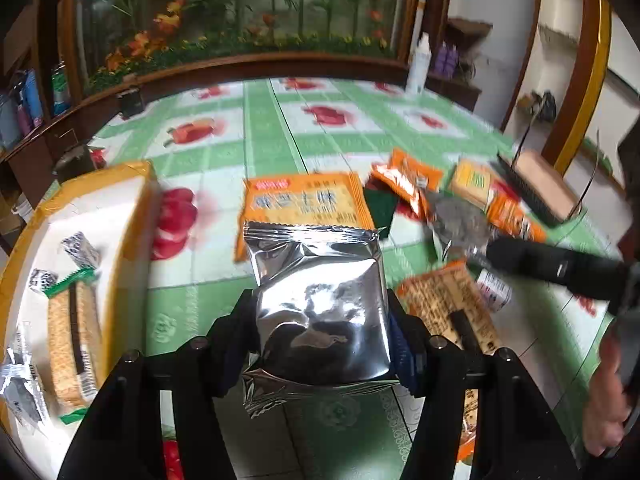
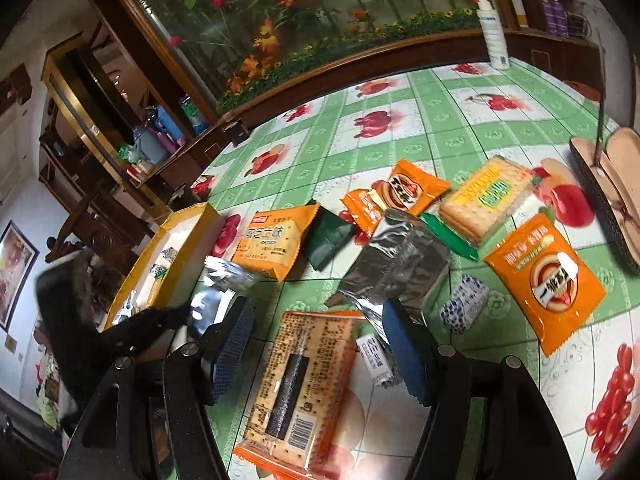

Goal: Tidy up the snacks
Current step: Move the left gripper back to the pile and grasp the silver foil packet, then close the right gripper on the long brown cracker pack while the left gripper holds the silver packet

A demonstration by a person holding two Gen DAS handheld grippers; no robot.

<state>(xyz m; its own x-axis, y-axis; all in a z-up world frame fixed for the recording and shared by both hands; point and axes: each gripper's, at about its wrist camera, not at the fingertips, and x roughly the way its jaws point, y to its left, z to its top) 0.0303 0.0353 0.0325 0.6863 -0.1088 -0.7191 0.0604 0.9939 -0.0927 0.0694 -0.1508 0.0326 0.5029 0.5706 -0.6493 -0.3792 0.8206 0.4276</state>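
The left gripper, black with ribbed blue pads, is clamped on a crinkled silver foil snack packet, pillow-shaped with crimped ends, held above the glossy green-checked, fruit-printed tablecloth. To its left lies a shallow yellow-rimmed white cardboard tray containing small wrapped snacks. The right gripper hangs with its jaws apart, gripping nothing, above a clear rectangular cracker packet with orange ends. Beyond lie a second creased silver foil packet, a flat orange square-cracker packet and a white plastic spray bottle.
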